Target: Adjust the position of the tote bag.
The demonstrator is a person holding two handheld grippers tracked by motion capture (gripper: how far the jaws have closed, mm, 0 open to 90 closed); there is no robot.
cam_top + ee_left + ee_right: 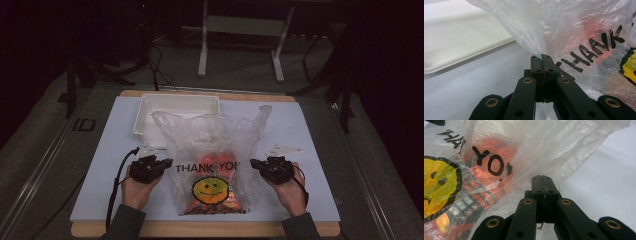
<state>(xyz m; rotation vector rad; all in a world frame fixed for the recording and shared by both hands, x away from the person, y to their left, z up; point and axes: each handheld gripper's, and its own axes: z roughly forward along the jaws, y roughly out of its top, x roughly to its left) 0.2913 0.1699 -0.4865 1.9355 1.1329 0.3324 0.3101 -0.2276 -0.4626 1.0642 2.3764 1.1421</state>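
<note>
Dim room, white desk frame [240, 30] behind

A clear plastic bag [212, 155], printed with "THANK YOU" and a yellow smiley face, is seen lying on a pale sheet [300, 130] that covers a wooden table [200, 229], with orange-red contents visible through it. The bag is flanked by the left gripper [167, 163] and the right gripper [253, 163], each held in a hand at one side edge of the bag. A white tray [145, 112] is placed behind the bag, partly covered by it
</note>
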